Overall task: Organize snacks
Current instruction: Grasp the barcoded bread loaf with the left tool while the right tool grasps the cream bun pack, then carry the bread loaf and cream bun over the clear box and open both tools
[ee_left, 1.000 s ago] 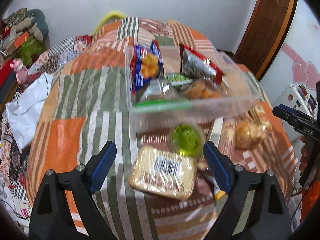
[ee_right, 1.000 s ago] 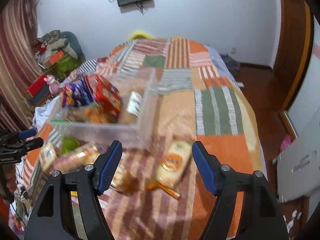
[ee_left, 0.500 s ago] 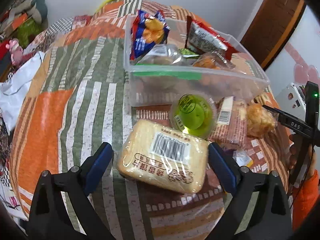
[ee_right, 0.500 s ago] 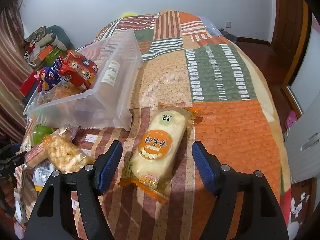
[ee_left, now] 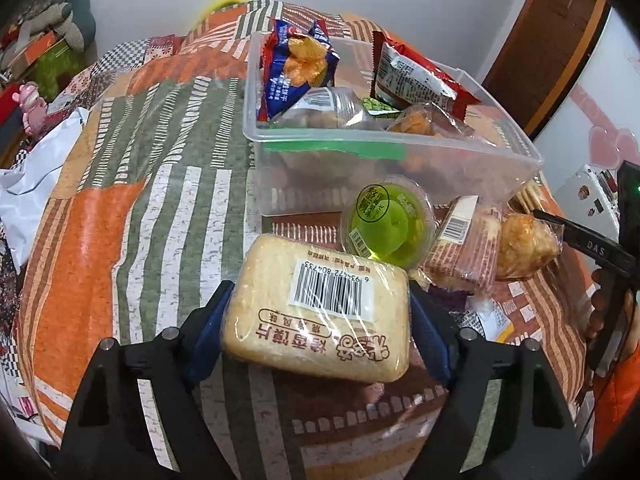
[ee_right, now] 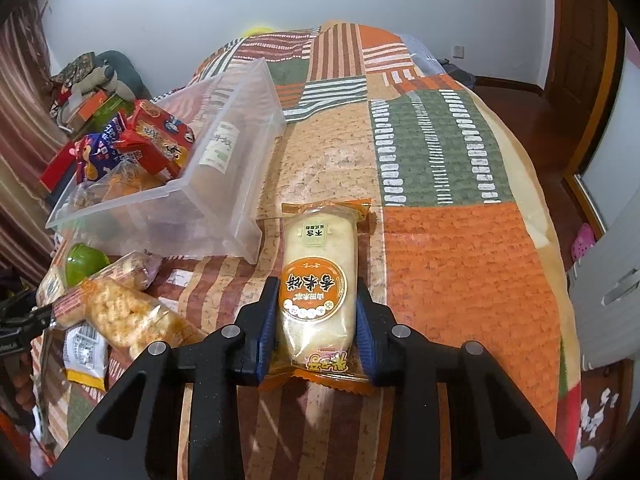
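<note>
Grippers flank two packets for lifting binward. Left gripper (ee_left: 318, 316) pinches the bread pack (ee_left: 320, 308); right gripper (ee_right: 316, 320) pinches the rice-cake packet (ee_right: 318, 280).

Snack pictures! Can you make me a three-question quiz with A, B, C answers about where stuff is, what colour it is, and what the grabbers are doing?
1. Where is the jelly cup?
A. inside the clear bin
B. outside the clear bin, beside its wall
C. on the floor

2. What colour is the jelly cup?
A. green
B. purple
C. white

3. What is the right gripper doing?
A. wide open, nothing between its fingers
B. closed around the rice cracker pack
C. holding a spoon

Answers: B, it sits on the quilt against the clear bin; A, bright green; B, blue pads touch both pack sides.
</note>
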A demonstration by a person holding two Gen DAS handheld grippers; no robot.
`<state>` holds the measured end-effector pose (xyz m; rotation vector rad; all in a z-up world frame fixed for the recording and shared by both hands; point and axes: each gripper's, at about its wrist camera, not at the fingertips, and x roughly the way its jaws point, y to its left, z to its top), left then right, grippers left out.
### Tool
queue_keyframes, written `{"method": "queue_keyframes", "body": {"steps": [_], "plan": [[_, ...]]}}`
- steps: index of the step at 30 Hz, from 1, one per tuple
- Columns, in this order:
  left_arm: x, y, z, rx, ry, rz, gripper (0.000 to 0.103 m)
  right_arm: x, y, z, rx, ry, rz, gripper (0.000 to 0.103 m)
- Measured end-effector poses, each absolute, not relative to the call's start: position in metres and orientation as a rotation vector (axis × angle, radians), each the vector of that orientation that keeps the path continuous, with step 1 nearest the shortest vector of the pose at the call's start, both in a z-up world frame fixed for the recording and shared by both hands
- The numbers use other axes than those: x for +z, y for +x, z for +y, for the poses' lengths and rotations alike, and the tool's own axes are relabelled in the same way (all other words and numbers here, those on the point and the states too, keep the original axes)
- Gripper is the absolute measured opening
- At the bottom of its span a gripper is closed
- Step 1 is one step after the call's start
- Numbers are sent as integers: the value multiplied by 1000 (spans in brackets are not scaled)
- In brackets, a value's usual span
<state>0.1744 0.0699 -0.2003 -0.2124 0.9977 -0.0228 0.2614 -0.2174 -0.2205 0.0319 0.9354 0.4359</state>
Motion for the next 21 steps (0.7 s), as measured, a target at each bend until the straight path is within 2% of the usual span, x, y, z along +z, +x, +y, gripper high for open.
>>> {"method": "queue_keyframes", "body": {"steps": [12, 21], "plan": [[-145, 164, 79, 16, -207, 870, 82, -181, 244, -220, 466, 45, 838, 31], [-100, 186, 67, -18, -196, 760, 82, -139, 239, -205, 521, 59, 719, 31]]}}
